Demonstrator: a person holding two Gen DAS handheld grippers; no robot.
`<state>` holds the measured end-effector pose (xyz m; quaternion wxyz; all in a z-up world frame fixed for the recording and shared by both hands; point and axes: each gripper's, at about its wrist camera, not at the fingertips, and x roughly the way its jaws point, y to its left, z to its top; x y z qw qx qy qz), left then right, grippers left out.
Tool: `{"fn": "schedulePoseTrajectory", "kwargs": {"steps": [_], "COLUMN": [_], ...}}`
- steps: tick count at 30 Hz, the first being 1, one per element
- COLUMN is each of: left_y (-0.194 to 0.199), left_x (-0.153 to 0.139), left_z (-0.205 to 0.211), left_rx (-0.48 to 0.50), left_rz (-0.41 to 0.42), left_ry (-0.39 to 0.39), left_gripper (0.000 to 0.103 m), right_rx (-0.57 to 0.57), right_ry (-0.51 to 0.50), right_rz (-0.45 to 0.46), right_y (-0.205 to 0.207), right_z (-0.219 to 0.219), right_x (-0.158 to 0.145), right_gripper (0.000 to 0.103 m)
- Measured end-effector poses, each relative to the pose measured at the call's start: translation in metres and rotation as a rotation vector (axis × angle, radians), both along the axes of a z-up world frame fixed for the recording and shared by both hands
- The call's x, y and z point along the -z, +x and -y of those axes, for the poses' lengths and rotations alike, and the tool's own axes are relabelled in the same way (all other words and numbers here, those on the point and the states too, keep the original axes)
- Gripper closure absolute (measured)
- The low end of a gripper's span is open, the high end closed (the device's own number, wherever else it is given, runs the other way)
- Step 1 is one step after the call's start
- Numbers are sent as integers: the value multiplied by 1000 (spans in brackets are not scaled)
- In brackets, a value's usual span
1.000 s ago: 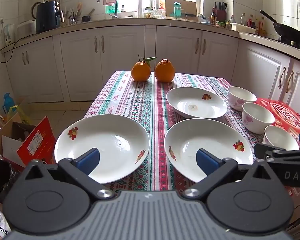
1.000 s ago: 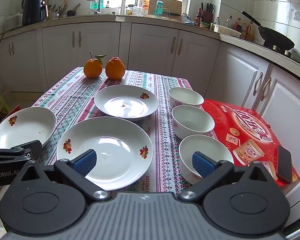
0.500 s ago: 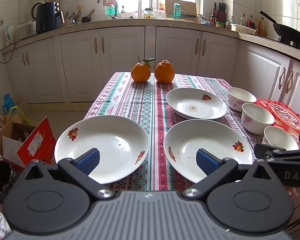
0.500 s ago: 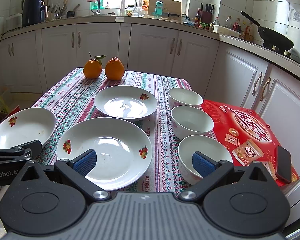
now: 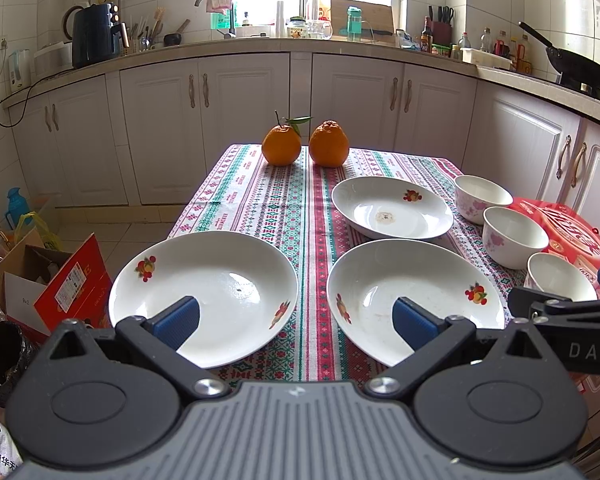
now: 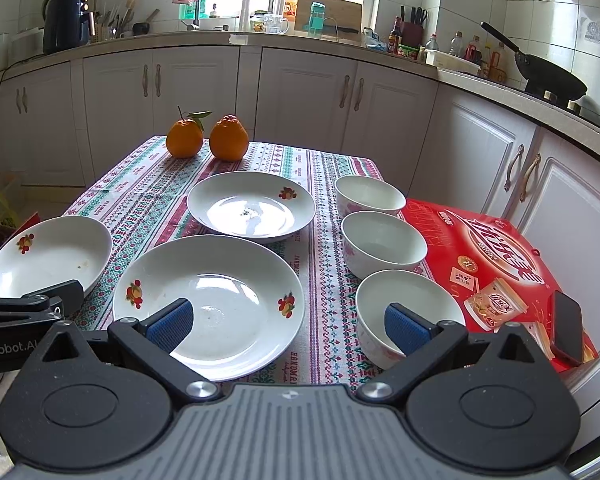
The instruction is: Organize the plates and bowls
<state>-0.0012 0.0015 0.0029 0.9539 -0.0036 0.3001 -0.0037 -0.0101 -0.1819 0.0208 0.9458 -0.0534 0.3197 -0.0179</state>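
Observation:
Three white plates with fruit prints lie on the patterned tablecloth: a near-left plate (image 5: pixel 220 288) (image 6: pixel 56 252), a near-middle plate (image 5: pixel 416 292) (image 6: pixel 220 296) and a far plate (image 5: pixel 392 208) (image 6: pixel 252 208). Three white bowls stand in a row on the right: far bowl (image 6: pixel 370 196), middle bowl (image 6: pixel 384 242), near bowl (image 6: pixel 408 304). My left gripper (image 5: pixel 296 320) is open and empty, hovering before the two near plates. My right gripper (image 6: pixel 288 322) is open and empty, between the near-middle plate and the near bowl.
Two oranges (image 5: pixel 282 146) (image 5: pixel 329 145) sit at the table's far end. A red box (image 6: pixel 496 264) with a phone (image 6: pixel 568 326) on it lies right of the bowls. Cardboard boxes (image 5: pixel 44 280) stand on the floor at left. White cabinets surround the table.
Both grippers have edged slightly forward and down toward the table; the dishes have not moved and both grippers stay open.

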Motion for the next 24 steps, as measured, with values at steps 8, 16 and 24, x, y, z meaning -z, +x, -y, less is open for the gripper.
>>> {"fn": "schedulePoseTrajectory", "kwargs": {"steps": [8, 16, 24], "left_y": [0, -1, -1], "left_x": [0, -3, -5], "left_z": [0, 1, 1], "left_rx": [1, -1, -3], "left_rz": [1, 1, 1], "left_ry": [0, -1, 0], "left_gripper": [1, 1, 1], "right_rx": [1, 0, -1], "right_ry": [0, -3, -3], "right_rz": [-1, 0, -2], "right_y": [0, 0, 0], "right_z": [0, -1, -2], "right_x": [0, 0, 1], "right_gripper": [0, 0, 0]}}
